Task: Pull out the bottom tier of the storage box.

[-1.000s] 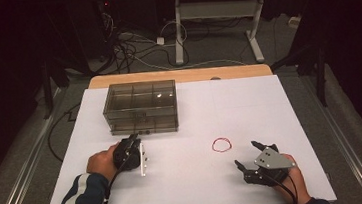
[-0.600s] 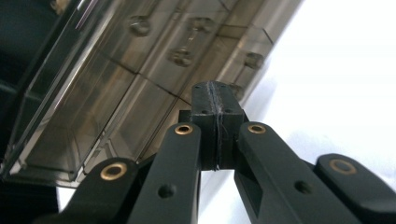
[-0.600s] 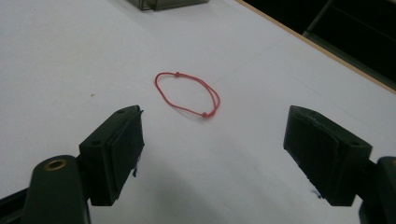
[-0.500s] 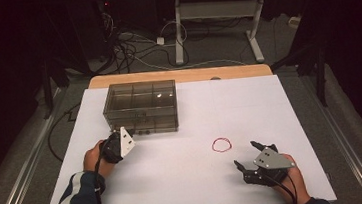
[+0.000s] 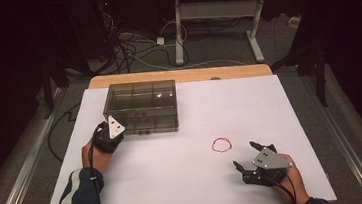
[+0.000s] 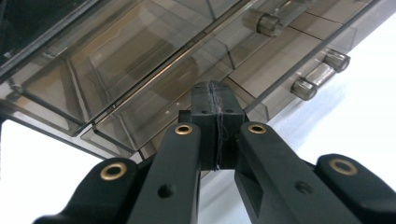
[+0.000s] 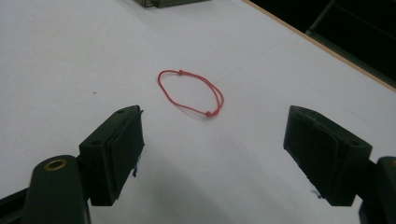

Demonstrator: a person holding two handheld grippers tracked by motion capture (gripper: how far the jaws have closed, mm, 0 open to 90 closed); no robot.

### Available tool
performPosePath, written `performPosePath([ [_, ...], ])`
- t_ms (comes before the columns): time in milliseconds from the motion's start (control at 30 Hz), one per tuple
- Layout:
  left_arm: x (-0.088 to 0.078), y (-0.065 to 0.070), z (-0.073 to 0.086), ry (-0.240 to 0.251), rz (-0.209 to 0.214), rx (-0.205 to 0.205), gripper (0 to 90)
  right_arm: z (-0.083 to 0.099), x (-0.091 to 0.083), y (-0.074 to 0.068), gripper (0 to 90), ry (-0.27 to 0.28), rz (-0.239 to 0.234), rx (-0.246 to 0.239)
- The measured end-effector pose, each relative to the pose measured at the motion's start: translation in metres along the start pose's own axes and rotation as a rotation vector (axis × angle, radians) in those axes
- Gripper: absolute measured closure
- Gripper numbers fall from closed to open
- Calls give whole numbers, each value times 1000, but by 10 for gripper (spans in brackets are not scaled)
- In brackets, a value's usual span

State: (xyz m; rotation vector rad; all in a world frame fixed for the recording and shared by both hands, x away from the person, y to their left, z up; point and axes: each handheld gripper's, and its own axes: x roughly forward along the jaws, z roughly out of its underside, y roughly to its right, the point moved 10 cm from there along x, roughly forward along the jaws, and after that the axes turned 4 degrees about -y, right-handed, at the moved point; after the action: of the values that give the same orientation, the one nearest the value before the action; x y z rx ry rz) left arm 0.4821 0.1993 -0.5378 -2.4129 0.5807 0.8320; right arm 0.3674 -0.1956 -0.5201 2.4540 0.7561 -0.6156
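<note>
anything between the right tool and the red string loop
Nothing: in the right gripper view, bare white table runs from the open right tool to the red string loop.

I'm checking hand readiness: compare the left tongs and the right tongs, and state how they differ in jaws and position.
The left black two-jaw tongs are shut with pads pressed together and nothing between them; the right black two-jaw tongs stand wide open. The left tongs sit right at the smoky clear plastic drawer box; the right tongs rest on the white table, facing the red string loop without touching it. Both are hand-held and hold nothing.
</note>
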Motion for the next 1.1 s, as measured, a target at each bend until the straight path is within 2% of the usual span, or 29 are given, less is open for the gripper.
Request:
performPosePath([
  [167,5,-1,0,-8,13,-22,873,0,1,-2,207,-4,-4,-3],
  [467,7,-2,5,-34,17,-22,872,1,1,-1,207,-8,-4,-4],
  [500,7,-4,5,-30,15,-8,872,1,1,-1,207,-7,-4,-5],
  [667,9,-3,10,-46,26,-31,871,1,1,-1,207,-7,-4,-6],
  [800,9,-3,11,-53,29,-31,871,1,1,-1,207,-8,-5,-11],
  [833,10,-4,10,-50,25,-14,871,1,1,-1,207,-9,-5,-11],
  [867,10,-3,12,-61,31,-29,871,1,1,-1,207,-10,-6,-10],
  [1100,10,-3,14,-69,43,-37,871,1,1,-1,207,-8,-5,-8],
])
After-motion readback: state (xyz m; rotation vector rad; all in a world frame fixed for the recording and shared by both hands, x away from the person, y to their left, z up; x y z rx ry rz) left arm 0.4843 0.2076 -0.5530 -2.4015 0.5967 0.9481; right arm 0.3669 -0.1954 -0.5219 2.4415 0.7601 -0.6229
